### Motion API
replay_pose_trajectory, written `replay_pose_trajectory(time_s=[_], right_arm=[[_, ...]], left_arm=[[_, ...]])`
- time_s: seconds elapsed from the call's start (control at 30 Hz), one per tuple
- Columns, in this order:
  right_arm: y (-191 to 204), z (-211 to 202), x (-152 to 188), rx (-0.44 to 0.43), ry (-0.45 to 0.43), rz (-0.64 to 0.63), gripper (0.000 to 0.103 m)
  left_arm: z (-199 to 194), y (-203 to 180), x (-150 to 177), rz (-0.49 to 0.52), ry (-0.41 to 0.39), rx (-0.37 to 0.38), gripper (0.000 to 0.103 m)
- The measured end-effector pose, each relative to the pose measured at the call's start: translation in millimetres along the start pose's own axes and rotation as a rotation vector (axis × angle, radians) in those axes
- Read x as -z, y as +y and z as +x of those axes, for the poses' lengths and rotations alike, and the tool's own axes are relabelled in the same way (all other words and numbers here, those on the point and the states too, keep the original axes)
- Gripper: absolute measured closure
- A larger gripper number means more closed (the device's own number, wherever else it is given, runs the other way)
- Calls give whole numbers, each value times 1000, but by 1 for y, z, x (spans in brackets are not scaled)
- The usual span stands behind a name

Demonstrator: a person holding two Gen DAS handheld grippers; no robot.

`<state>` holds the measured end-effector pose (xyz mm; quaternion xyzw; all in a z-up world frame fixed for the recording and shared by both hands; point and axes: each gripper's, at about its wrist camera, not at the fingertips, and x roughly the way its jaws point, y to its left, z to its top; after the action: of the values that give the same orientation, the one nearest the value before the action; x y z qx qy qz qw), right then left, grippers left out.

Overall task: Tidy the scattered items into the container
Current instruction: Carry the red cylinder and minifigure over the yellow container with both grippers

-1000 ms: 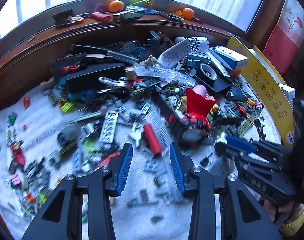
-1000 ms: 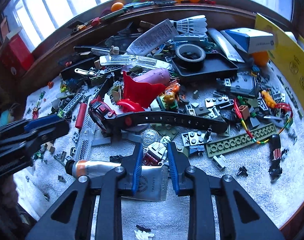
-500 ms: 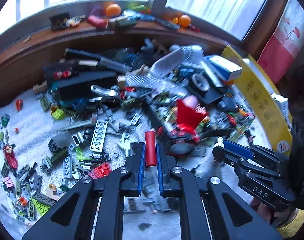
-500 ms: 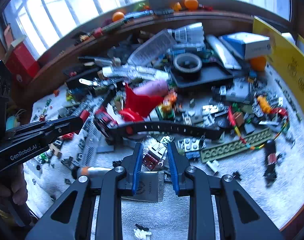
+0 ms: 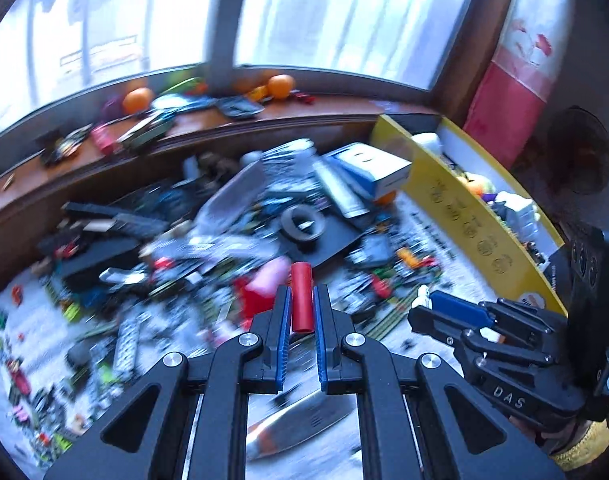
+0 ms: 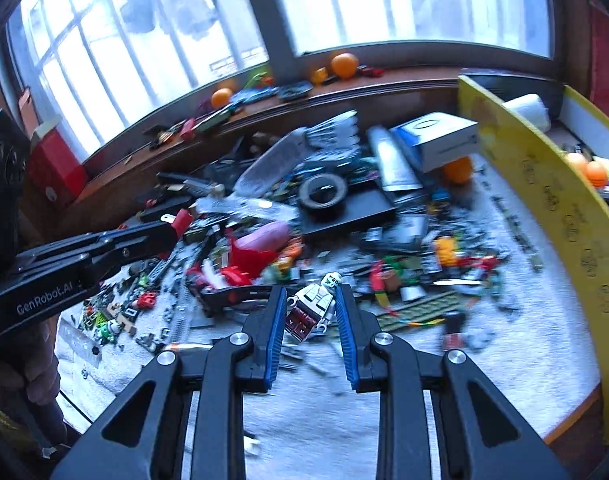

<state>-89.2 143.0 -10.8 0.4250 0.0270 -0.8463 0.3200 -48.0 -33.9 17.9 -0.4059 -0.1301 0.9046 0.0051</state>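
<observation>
Where yellow container (image 6: 544,184) borders, clutter: tape roll (image 6: 322,191), blue-white box (image 6: 444,140).

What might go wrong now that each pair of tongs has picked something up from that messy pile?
The small toy figure sits tilted between the right tongs, so it might twist loose and fall back into the pile. The red tube sticks out beyond the left tongs and could slide out before reaching the yellow-walled box.
</observation>
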Motion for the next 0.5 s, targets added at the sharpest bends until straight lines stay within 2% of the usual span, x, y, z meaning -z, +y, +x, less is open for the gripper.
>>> replay_pose_trajectory(time_s=[0.13,0.3,0.5], right_arm=[[-34,-24,-5,41,-40,26,78],[-79,-58,-14,85,-104,68,78],[-139,-86,-25,168,-142,111,78]], left_arm=[[14,-37,-19,60,-8,39,92],[33,-99,-50,182,-42,90,92],[82,-175,-79,274,-34,156,92]])
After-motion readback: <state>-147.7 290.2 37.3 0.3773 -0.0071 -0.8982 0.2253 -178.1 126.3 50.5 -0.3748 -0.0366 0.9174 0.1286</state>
